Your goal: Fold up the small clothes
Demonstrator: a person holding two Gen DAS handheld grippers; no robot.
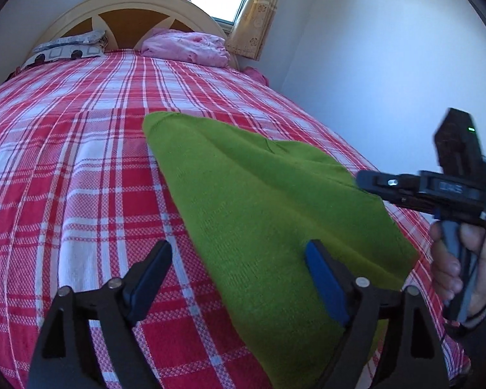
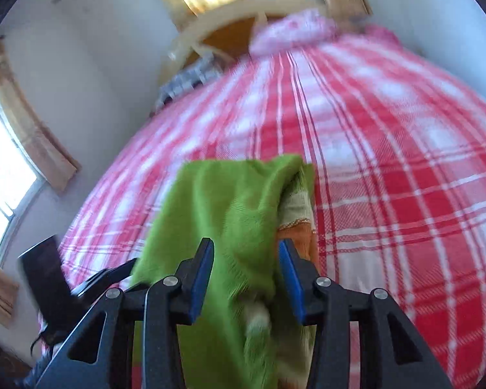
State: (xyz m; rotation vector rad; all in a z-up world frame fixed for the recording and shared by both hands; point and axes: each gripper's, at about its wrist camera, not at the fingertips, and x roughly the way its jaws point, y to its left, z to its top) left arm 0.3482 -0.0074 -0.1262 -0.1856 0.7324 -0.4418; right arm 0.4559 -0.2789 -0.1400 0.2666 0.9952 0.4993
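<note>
Left hand-held gripper (image 1: pixel 236 278) wide open over green garment (image 1: pixel 259 201); right hand-held gripper (image 2: pixel 246 272) open, straddling garment fold.

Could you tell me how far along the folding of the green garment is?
Partly done: the green knit garment lies on the plaid bedspread, apparently doubled over, with a pale and orange layer showing beneath its edge. Neither the left hand-held gripper nor the right hand-held gripper is gripping it; both are open. Further folds and tidying seem left.

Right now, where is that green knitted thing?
The green garment lies on the red plaid bedspread, right of the bed's middle in the left wrist view, between the open left gripper and the right gripper.
</note>
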